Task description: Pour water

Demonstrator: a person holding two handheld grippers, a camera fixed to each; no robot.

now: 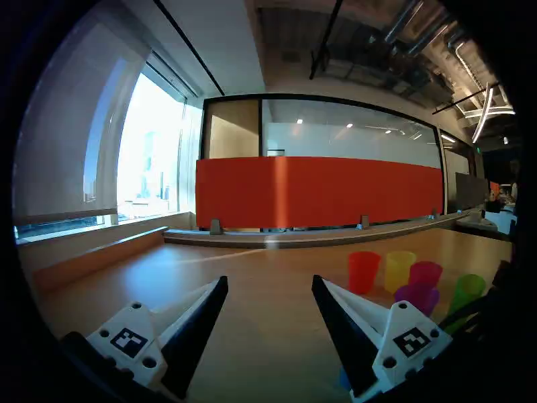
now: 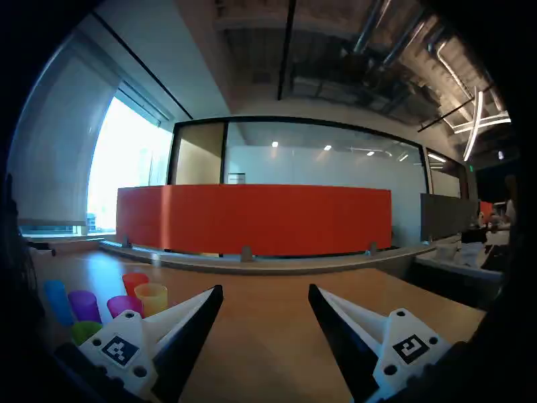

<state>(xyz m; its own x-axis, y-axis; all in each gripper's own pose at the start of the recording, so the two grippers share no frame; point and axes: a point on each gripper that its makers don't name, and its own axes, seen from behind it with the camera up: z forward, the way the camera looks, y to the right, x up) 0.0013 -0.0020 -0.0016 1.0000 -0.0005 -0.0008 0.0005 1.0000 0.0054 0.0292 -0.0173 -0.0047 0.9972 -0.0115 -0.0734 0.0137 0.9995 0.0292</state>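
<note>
Left hand-held gripper (image 1: 268, 282) and right hand-held gripper (image 2: 265, 290): both open, holding nothing, poised over the wooden surface (image 1: 262, 336). The coloured plastic cups (image 1: 423, 274) stand clustered between my two tools, the same cups (image 2: 121, 305) sitting low left in the right gripper view. I judge them light, thin-walled and easily tipped or crushed, so a gentle mid-wall grip is advised. Contents: cannot tell.
</note>
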